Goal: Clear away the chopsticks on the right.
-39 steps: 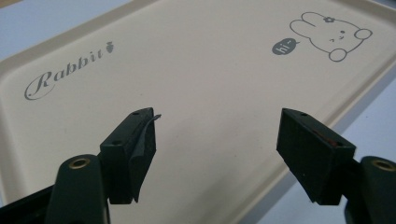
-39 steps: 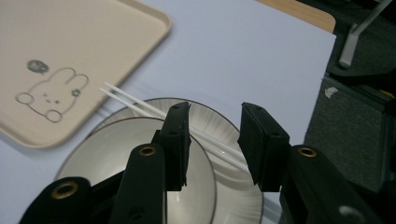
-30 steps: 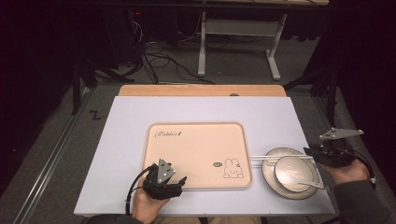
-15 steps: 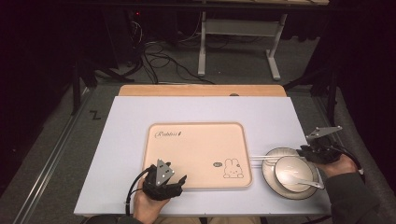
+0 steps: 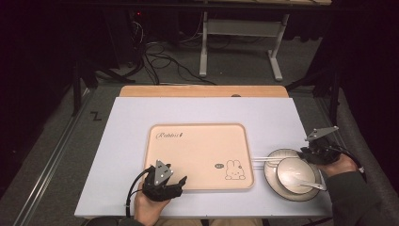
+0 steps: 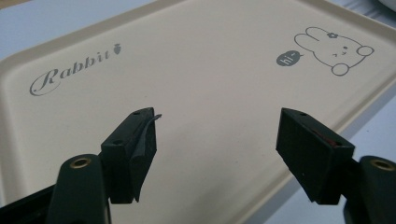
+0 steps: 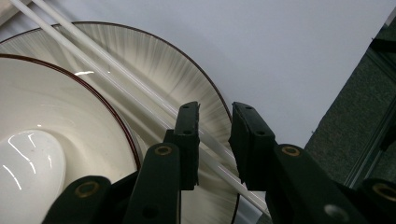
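— Chopsticks (image 5: 275, 159) look half buried in the high view, right?
— Yes; they run from the tray (image 5: 200, 157) edge across the plate (image 5: 271, 175), and their far ends vanish behind the bowl (image 5: 295, 172) and the right gripper (image 5: 316, 151). A spoon (image 5: 301, 181) lies in the bowl. The left gripper (image 5: 173, 182) rests on the worktop (image 5: 207, 113) at the tray's near rim.
— And the left gripper view?
— Jaws spread wide over the bare tray (image 6: 201, 79), holding nothing.
— The right gripper view?
— Right gripper (image 7: 214, 119) narrowly parted, straddling the chopsticks (image 7: 116, 70) over the plate (image 7: 187, 70); whether it touches them is unclear. The bowl (image 7: 56, 116) is cut off at the left.
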`<action>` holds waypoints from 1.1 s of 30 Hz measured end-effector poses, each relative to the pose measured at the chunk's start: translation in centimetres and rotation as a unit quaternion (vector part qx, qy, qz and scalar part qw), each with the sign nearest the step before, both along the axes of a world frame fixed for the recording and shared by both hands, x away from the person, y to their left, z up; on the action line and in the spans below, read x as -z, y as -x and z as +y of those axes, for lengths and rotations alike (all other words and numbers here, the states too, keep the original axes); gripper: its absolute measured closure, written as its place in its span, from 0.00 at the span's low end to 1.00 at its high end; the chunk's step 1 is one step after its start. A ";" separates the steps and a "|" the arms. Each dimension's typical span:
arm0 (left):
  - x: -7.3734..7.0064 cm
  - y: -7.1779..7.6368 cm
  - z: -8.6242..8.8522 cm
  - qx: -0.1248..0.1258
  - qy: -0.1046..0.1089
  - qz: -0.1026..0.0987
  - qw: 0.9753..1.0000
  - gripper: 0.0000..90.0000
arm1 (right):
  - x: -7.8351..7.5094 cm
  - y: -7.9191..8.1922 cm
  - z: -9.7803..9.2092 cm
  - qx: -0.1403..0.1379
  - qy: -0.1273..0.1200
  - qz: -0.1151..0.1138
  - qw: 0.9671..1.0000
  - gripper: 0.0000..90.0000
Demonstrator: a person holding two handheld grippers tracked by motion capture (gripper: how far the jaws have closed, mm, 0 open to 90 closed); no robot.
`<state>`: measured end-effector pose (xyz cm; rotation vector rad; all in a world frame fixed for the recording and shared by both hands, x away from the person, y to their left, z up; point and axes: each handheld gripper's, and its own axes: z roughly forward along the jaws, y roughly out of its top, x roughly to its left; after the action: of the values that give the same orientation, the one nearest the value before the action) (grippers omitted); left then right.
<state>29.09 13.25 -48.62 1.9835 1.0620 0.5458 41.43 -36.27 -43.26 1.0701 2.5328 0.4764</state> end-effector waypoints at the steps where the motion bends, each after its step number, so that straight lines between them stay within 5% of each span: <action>1: 0.0 0.0 0.0 0.000 0.000 0.000 1.000 0.33 | 0.0 0.0 0.0 0.001 0.004 0.005 1.000 0.81; 8: 0.1 0.0 -0.2 0.003 -0.003 0.000 1.000 0.32 | 0.2 -0.2 -0.1 0.001 0.004 0.006 1.000 0.80; 18: 0.0 0.0 0.1 0.008 0.027 0.009 1.000 0.32 | 0.6 -0.5 -0.3 0.004 0.002 0.015 1.000 0.79; 33: 0.2 -0.1 -0.2 0.017 0.023 0.010 1.000 0.32 | 0.7 -0.8 0.0 -0.004 0.010 0.021 1.000 0.79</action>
<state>29.14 13.07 -48.86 1.9664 1.0424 0.4794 42.21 -36.31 -43.96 1.0741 2.5734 0.4355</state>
